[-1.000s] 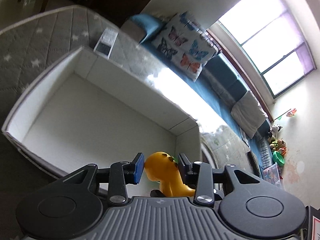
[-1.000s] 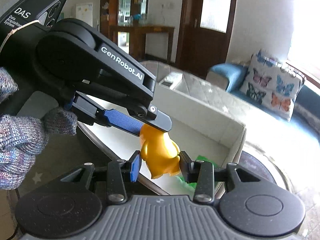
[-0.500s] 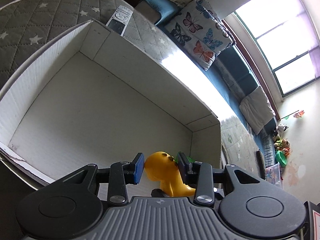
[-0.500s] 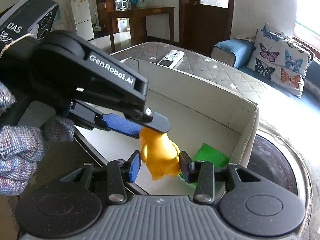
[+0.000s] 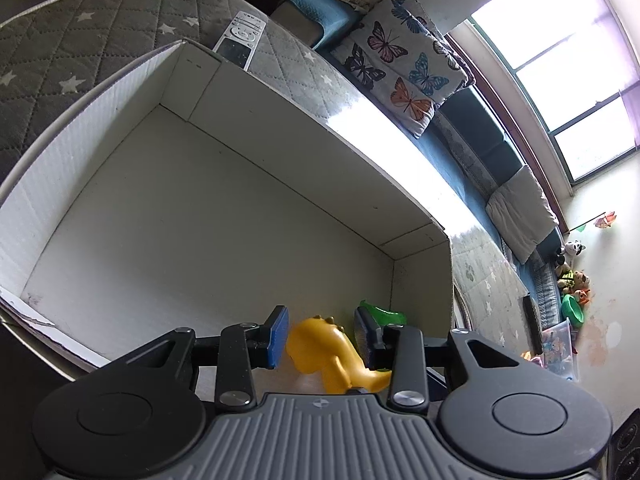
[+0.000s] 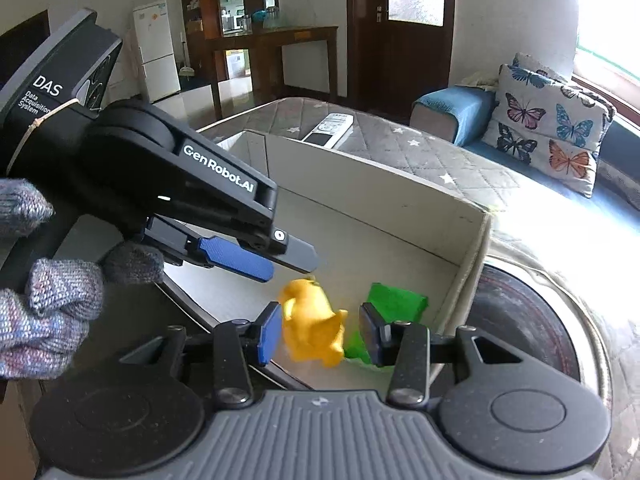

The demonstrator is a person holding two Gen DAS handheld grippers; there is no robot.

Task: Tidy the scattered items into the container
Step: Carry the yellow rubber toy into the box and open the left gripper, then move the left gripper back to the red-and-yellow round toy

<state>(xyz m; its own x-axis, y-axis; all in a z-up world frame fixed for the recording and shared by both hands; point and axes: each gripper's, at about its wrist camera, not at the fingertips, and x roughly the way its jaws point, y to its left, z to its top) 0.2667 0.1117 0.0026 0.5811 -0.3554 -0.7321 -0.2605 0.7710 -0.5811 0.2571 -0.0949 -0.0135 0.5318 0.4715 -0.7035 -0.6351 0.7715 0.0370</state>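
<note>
A yellow dinosaur toy [image 5: 320, 344] shows between the pads of my left gripper [image 5: 320, 320], low over the near right corner of the white cardboard box [image 5: 280, 92]. That gripper's jaws are closing. From the right wrist view the toy [image 6: 312, 324] is blurred and sits just below the left gripper [image 6: 288, 266], apart from its blue pad. It also appears between the fingers of my right gripper [image 6: 320, 316], beside the left pad with a gap to the right pad. A green item [image 6: 396, 300] lies in the box [image 6: 360, 176] corner.
A white remote [image 6: 330, 128] lies on the grey quilted surface behind the box. A gloved hand [image 6: 52, 308] holds the left gripper. A dark round disc [image 6: 528, 320] sits right of the box. A butterfly cushion [image 6: 552, 132] rests on the blue sofa.
The left gripper came lower over the box, which now fills its view. The toy, held at the left fingertips before, now sits just below them and looks blurred. The green item shows more.
</note>
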